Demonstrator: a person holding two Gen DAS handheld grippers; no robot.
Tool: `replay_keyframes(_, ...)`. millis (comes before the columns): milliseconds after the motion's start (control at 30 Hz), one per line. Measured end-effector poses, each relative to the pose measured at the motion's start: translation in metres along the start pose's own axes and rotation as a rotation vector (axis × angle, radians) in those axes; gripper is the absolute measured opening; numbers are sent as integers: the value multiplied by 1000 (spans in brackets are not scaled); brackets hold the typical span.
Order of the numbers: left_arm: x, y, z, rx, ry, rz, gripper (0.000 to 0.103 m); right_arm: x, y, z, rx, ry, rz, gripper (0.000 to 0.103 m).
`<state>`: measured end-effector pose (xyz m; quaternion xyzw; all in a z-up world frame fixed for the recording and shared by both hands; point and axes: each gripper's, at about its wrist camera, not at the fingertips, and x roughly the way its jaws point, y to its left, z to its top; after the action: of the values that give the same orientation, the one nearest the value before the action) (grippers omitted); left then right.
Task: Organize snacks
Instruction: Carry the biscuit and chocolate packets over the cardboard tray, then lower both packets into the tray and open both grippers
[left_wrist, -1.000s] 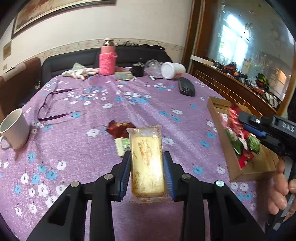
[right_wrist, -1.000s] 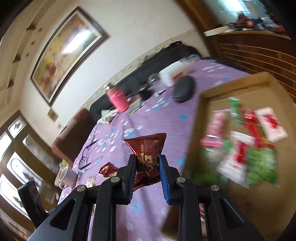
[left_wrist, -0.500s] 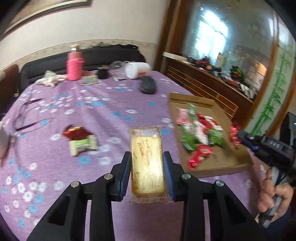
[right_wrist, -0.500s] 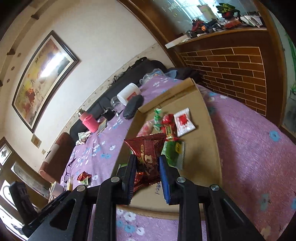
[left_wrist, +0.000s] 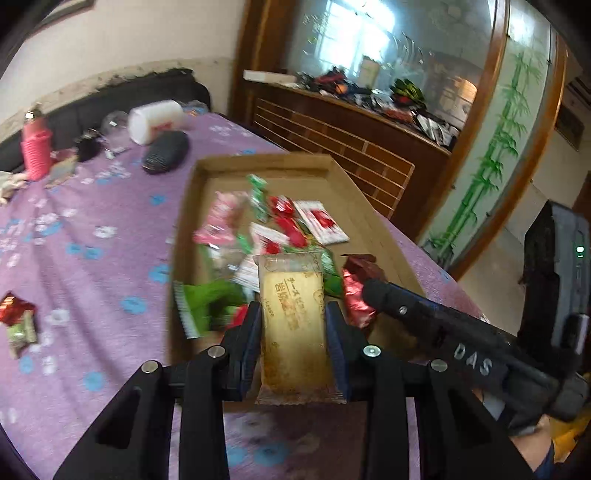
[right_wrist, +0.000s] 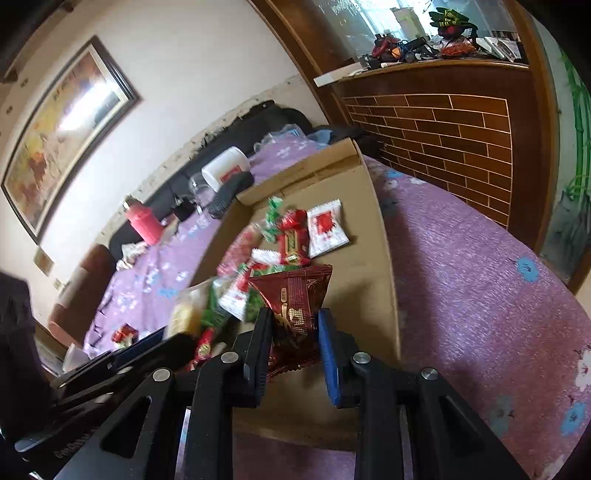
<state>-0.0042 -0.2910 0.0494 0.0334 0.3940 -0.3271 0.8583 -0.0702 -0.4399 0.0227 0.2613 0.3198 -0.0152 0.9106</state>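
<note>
A purple flowered tablecloth covers the table, with a dark sofa and a wooden partition behind it. A shallow cardboard tray sits toward the table's right edge, holding a loose heap of red, green and white snack packets. The left gripper is clamped on a yellow cheese biscuit packet, held upright over the tray's near edge. The right gripper pinches a dark red snack packet above the tray's near right part (its tip shows in the left view beside the biscuit). Two more wrapped snacks lie on the cloth near the table's left edge. At the far edge stand a pink bottle, a white jar on its side and a dark case
</note>
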Motion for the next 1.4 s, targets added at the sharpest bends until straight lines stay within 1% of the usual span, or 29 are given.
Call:
replay_keyframes(133,14,-3,-5,28,18,-20,33,-1,-5,-1,-9,-5,-33,29)
replay_keyframes(300,10,6,-10,9,-3,-30,34,1,1,-4,-30,-7,-60,30)
replay_keyframes(367,8,9,-11,4,-5,-47,34,-2,3,-3,-19,-13,-60,30)
replay_keyframes(400,7,8,-12,8,-8,-46,34,-3,4,-2,-16,-16,-63,30)
replay_keyframes(500,3,8,-12,16,-30,-27,43,-12,9,-1,-26,-33,-88,30)
replay_keyframes(567,-2,8,-12,13,-50,-23,44,-19,10,0,-20,-44,-97,30)
replay_keyframes(600,-4,8,-11,18,-62,-13,44,-21,11,0,-18,-44,-99,30)
replay_keyframes(700,-13,3,-11,61,-119,60,44,-30,18,0,-27,-50,-109,30)
replay_keyframes(767,-20,-1,-11,88,-161,102,46,-37,25,0,-42,-58,-107,30)
replay_keyframes(800,-24,-3,-11,104,-184,125,49,-42,29,-1,-51,-65,-107,30)
replay_keyframes(900,-37,-7,-13,135,-234,174,51,-54,38,-4,-70,-86,-109,35)
replay_keyframes(967,-45,-9,-12,138,-249,183,52,-63,44,-6,-81,-98,-108,38)
replay_keyframes(1167,-72,-11,-16,121,-280,195,52,-87,61,-15,-111,-127,-99,38)
replay_keyframes(1400,-107,-8,-31,113,-318,228,52,-105,82,-27,-147,-145,-65,41)
